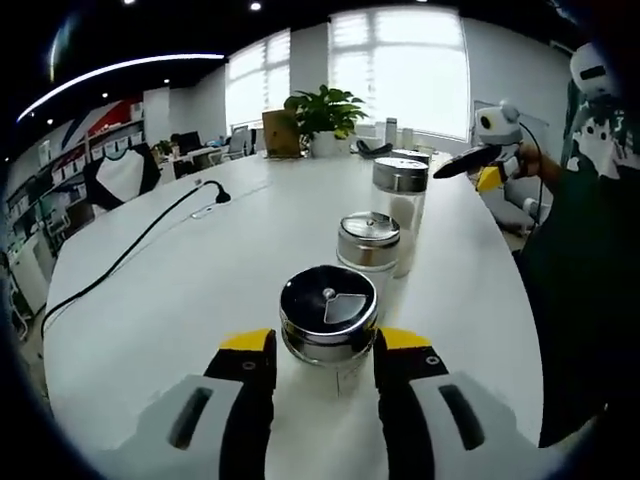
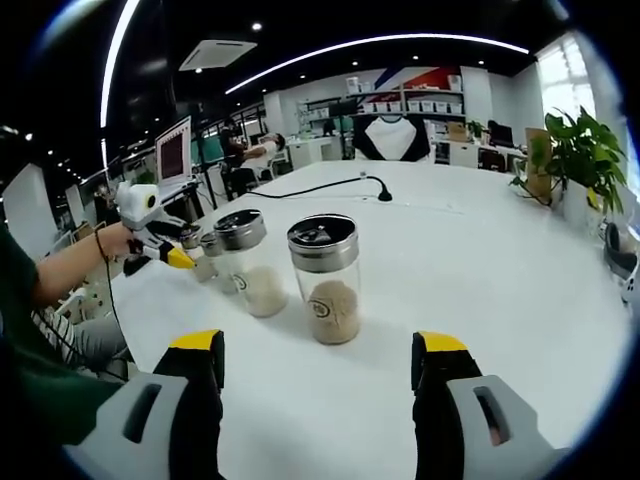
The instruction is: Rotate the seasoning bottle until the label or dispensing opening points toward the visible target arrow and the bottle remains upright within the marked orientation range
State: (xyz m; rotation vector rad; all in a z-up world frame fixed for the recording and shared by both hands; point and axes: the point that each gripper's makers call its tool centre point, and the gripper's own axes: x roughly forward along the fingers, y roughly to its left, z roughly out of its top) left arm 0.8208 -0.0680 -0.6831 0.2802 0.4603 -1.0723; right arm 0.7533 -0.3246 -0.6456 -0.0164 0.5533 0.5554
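Note:
A row of glass seasoning bottles runs along the white table (image 1: 200,290). The nearest one in the left gripper view is the black-lidded seasoning bottle (image 1: 328,310), standing upright with a wedge-shaped opening on its lid. My left gripper (image 1: 325,342) has its yellow-tipped jaws against both sides of this bottle. The right gripper view shows the left gripper (image 2: 165,250) at the far end of the row. My right gripper (image 2: 318,345) is open wide and holds nothing, a little short of a bottle of brown seasoning (image 2: 325,280). It also appears as the right gripper (image 1: 470,158) at the row's far end.
Steel-lidded bottles (image 1: 368,240) (image 1: 400,190) stand behind the black-lidded one. A black cable (image 1: 150,235) crosses the table's left side, and a potted plant (image 1: 325,115) stands at the far end. A person in dark green (image 1: 580,260) stands at the table's right edge.

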